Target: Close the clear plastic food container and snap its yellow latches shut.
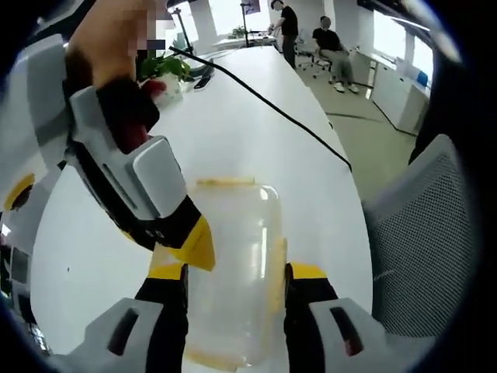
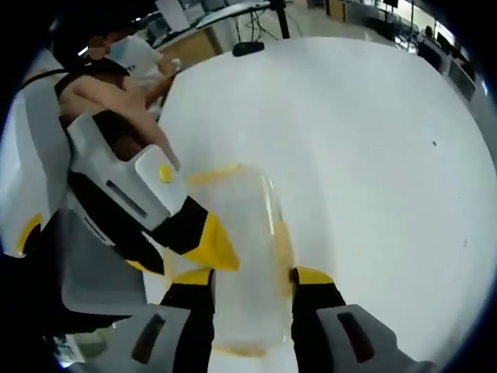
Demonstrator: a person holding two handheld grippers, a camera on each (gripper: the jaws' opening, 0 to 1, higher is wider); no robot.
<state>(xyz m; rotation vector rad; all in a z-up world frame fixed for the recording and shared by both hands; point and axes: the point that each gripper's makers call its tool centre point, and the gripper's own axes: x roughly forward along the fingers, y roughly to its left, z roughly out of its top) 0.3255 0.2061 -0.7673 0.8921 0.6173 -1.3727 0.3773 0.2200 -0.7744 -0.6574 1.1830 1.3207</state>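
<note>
Clear plastic, the food container (image 1: 233, 264) is set on the white bench (image 1: 256, 132) and is clamped between the left gripper (image 1: 235, 273) fingers, likewise the right gripper (image 2: 252, 276) fingers (yellow latches (image 2: 281, 245) seen alongside).

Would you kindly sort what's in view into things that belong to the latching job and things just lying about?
Belongs to the job:
clear plastic food container
yellow latches
left gripper
right gripper

Just lying about:
black cable
potted plant
mesh office chair
white table
</note>
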